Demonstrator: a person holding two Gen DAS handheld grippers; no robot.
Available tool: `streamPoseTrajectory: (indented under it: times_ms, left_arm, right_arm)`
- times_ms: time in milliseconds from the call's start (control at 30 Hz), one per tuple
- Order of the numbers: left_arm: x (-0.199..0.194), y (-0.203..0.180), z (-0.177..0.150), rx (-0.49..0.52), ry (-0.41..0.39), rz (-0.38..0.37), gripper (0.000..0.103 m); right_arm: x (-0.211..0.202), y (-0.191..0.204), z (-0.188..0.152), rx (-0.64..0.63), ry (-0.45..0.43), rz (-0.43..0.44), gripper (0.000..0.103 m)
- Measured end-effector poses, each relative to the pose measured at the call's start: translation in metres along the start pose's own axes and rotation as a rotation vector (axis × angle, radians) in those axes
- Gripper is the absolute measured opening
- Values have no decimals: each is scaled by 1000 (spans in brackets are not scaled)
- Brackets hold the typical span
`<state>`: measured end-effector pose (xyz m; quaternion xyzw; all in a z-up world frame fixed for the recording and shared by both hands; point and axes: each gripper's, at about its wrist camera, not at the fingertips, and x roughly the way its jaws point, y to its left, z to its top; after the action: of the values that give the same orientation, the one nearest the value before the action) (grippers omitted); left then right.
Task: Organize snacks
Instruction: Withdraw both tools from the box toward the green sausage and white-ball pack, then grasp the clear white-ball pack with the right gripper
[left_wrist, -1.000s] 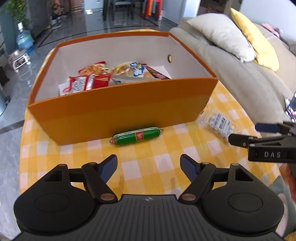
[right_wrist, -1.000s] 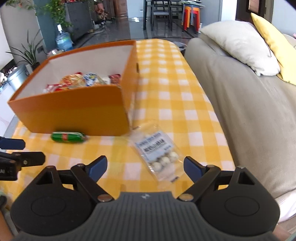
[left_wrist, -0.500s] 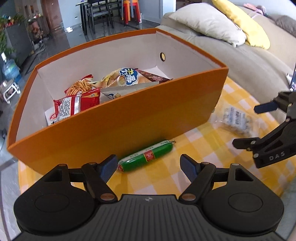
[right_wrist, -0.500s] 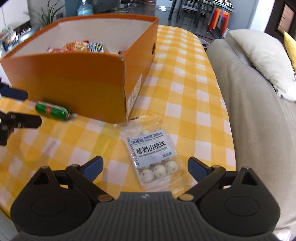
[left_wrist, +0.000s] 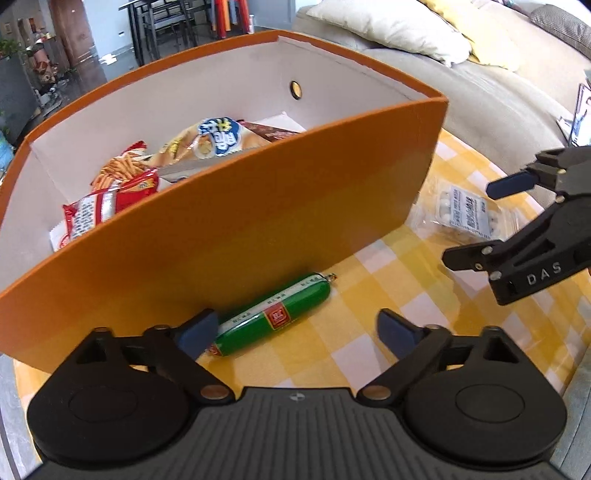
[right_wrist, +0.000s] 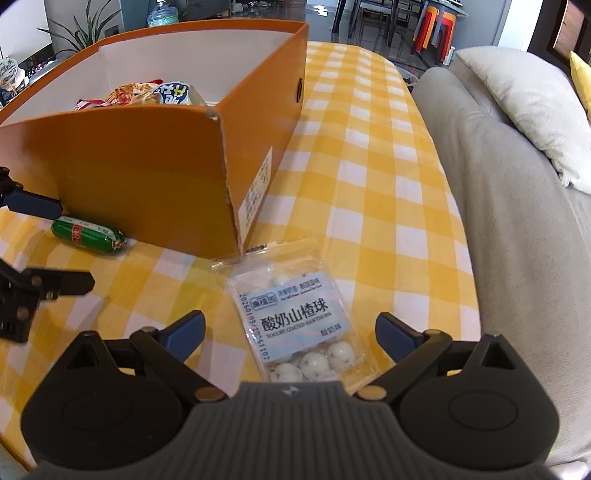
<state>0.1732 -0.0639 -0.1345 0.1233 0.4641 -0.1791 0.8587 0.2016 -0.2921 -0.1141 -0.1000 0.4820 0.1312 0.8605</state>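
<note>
While both tools sit low over the yellow-checked tablecloth (right_wrist: 369, 192), neither is gripping anything. The left gripper (left_wrist: 295, 332) has its jaws spread wide, and the green sausage (left_wrist: 273, 314) lies partly between them: its near end sits just beside the left blue fingertip (left_wrist: 195, 334) (touching or not, I cannot tell), while the right-hand fingertip is well apart from it. The sausage lies flat on the cloth, right at the foot of the orange box (left_wrist: 229, 236), with its long axis running diagonally in the left wrist view, from lower left near the fingertip up to the right, where the clipped end points toward the box's near corner.

The right gripper (right_wrist: 290, 332) is likewise wide open, holding nothing. The clear bag of yogurt-coated hawthorn balls (right_wrist: 295, 317) lies flat between its two fingertips, touching neither as far as I can see. The bag's long axis runs away from the camera, its sealed top edge next to the corner of the box and its bottom end, where the white balls gather, nearest the gripper body.

Inside the box, several snack packets (left_wrist: 147, 173) lie piled toward one side. A grey sofa (right_wrist: 517, 221) runs alongside the table.
</note>
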Motion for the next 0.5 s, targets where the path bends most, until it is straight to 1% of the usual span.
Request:
streamPoseTrajectory:
  times_ms: [133,267,433,500]
  left_arm:
    - [3,-2,-1,-7,-1,11,103]
    - [2,-3,0,-16,25,0,103]
    - [-4,3,3,-92,61,-31,103]
    - [-7,5,5,-124,79,-44,99]
  right_arm:
    - [3,-1,0,15,5,14,95]
    - [5,-5,-1,50,6,37,93]
    - [5,-6,-1,63,7,26,84]
    - [4,-7,0,66,9,22,82]
